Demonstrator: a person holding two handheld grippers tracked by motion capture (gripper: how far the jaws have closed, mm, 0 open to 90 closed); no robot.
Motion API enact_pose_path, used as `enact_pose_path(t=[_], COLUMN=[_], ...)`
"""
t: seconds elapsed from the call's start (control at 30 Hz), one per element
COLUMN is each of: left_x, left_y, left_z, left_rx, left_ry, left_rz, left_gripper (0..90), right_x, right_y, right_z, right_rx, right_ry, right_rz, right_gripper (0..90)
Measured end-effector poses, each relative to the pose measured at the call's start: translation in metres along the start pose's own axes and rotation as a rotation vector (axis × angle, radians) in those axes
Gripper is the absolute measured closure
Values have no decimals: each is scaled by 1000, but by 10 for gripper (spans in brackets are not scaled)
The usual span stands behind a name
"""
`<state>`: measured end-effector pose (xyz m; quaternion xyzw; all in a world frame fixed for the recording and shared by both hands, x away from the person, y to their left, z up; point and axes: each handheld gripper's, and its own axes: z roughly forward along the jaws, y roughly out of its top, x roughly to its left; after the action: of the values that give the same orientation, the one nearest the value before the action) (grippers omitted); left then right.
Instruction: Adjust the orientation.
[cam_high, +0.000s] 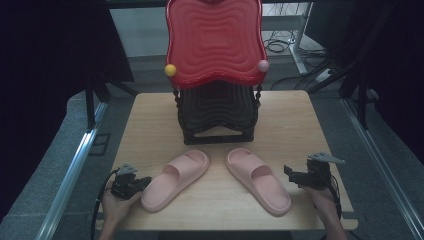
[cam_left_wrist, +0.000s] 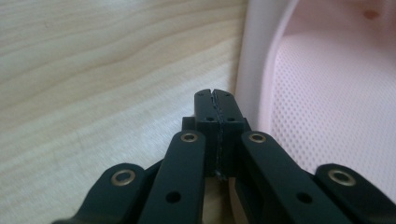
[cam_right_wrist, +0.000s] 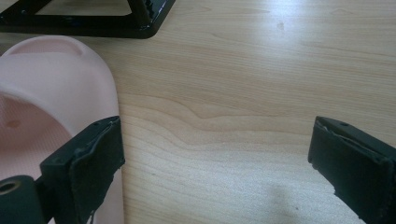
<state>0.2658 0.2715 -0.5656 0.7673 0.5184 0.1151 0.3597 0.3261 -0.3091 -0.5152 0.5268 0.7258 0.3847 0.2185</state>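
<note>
Two pale pink, soft moulded slide sandals are lying side by side on the near half of a light wooden table (cam_high: 300, 125), just in front of a black ribbed plastic rack (cam_high: 217, 112), which is standing at the table's middle and carrying a glossy red wavy-ribbed tray (cam_high: 215, 42) tilted up above it. The left sandal (cam_high: 176, 178) is pointing its toe up toward the rack's left foot, and the right sandal (cam_high: 257, 180) is angling toward the rack's right foot, their toes nearer each other than their heels. The left gripper (cam_high: 142, 182) is resting at the heel of the left sandal, its jaws pressed together with nothing between them and just beside the sandal's wall. The right gripper (cam_high: 289, 172) is hovering just right of the right sandal, its jaws spread wide over bare wood. Beyond the rack, grey floor, loose cables and dark curtains are surrounding the table.
</note>
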Motion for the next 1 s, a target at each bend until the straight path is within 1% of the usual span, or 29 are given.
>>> enact_pose_path(t=[0.07, 0.1, 0.13, 0.17, 0.2, 0.23, 0.27, 0.3, 0.33, 0.37, 0.4, 0.5, 0.53, 0.63, 0.67, 0.73, 0.8, 0.83, 0.93, 1.0], left_x=[-5, -10, -12, -14, -14, -18, -18, -24, -24, -27, -33, -42, -42, -52, -58, -64, -70, -70, -77, -84], left_y=[-2, -3, -3, -3, -3, -3, -3, -4, -4, -4, -5, -6, -6, -6, -6, -5, -4, -4, -1, 2], left_z=[-2, -4, -5, -6, -6, -8, -8, -10, -10, -10, -11, -10, -10, -9, -7, -5, -1, -1, 5, 10], left_rx=[1, -10, -15, -19, -19, -24, -24, -24, -24, -29, -38, -37, -37, -29, -28, -27, -28, -28, -25, -25], left_ry=[-5, -18, -27, -31, -31, -44, -44, -57, -57, -62, -79, -95, -95, -112, -124, -141, -158, -158, -175, -190], left_rz=[12, 16, 16, 25, 25, 29, 29, 43, 43, 47, 56, 70, 70, 91, 99, 111, 118, 118, 127, 134], left_gripper=[900, 900, 900, 900, 900, 900, 900, 900, 899, 899, 900, 900, 899, 899, 899, 899, 898, 898, 898, 898], right_x=[0, 0, 0, 0, 0, 0, 0, -1, -1, -1, -2, -3, -3, -1, -1, -1, -1, -1, -2, -2], right_y=[0, 0, 0, 0, 0, 0, 0, 0, -1, -1, -1, -2, -2, -2, -2, -2, -2, -2, -3, -3], right_z=[0, 0, 0, 0, 0, -1, -1, -1, 0, 0, 0, 1, 1, 0, 0, 0, 0, 0, 1, 0], right_rx=[1, 1, 2, 3, 3, 3, 3, 2, 3, 3, 5, 10, 10, 8, 9, 9, 14, 14, 19, 18], right_ry=[-2, -2, -3, -2, -2, -2, -2, -6, -8, -8, -10, -13, -13, -10, -9, -10, -9, -9, -10, -9], right_rz=[2, 4, 5, 6, 6, 6, 6, 8, 8, 8, 10, 18, 18, 11, 12, 13, 17, 17, 17, 18], right_gripper=[34, 35, 35, 35, 35, 34, 34, 35, 34, 34, 34, 34, 34, 35, 35, 35, 34, 34, 34, 34])
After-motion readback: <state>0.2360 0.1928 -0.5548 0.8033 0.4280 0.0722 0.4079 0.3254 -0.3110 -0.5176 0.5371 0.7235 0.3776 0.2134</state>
